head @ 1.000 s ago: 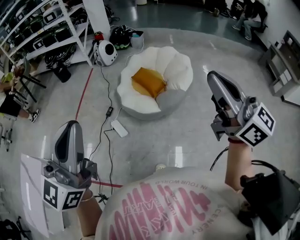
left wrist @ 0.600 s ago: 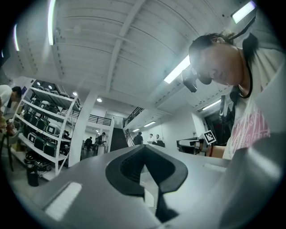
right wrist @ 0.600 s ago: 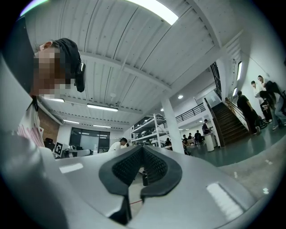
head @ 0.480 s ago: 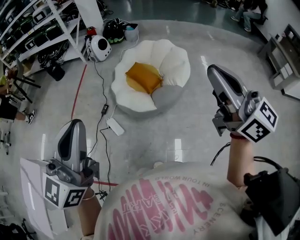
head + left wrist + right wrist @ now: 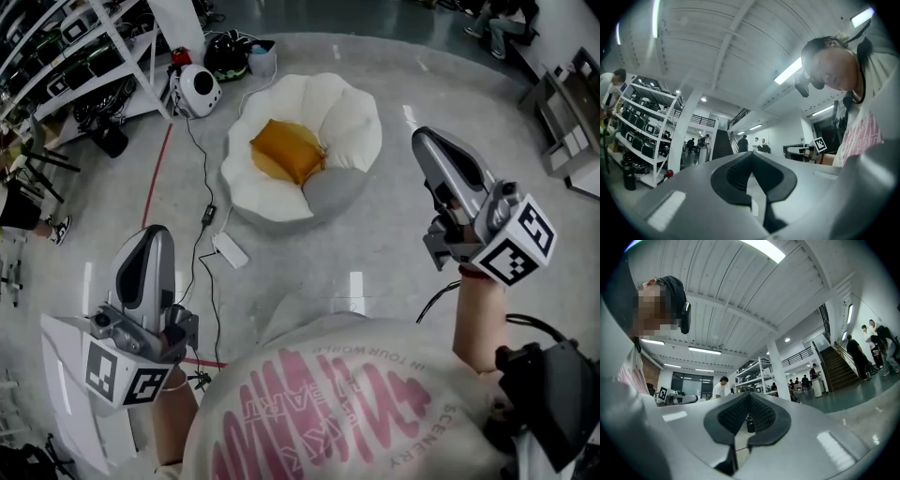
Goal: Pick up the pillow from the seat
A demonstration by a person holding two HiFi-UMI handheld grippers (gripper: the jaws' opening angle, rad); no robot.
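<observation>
A mustard-yellow pillow (image 5: 287,152) lies in a white, petal-shaped floor seat (image 5: 349,122) on the floor ahead of me. My left gripper (image 5: 150,259) hangs at the lower left, well short of the seat, jaws shut and empty. My right gripper (image 5: 429,153) is raised at the right, level with the seat but off to its side, also shut with nothing in it. Both gripper views point upward at the ceiling; the left gripper (image 5: 752,159) and the right gripper (image 5: 747,401) show closed black pads and no pillow.
Black cables and a white power adapter (image 5: 232,251) trail across the floor left of the seat. A round white device (image 5: 200,91) and metal shelving (image 5: 66,56) stand at the upper left. A grey step unit (image 5: 567,122) sits at the right. People stand in the hall.
My view has shifted slightly, so the seat and pillow sit a little higher in the frame. Both grippers stay shut and hold almost the same places.
</observation>
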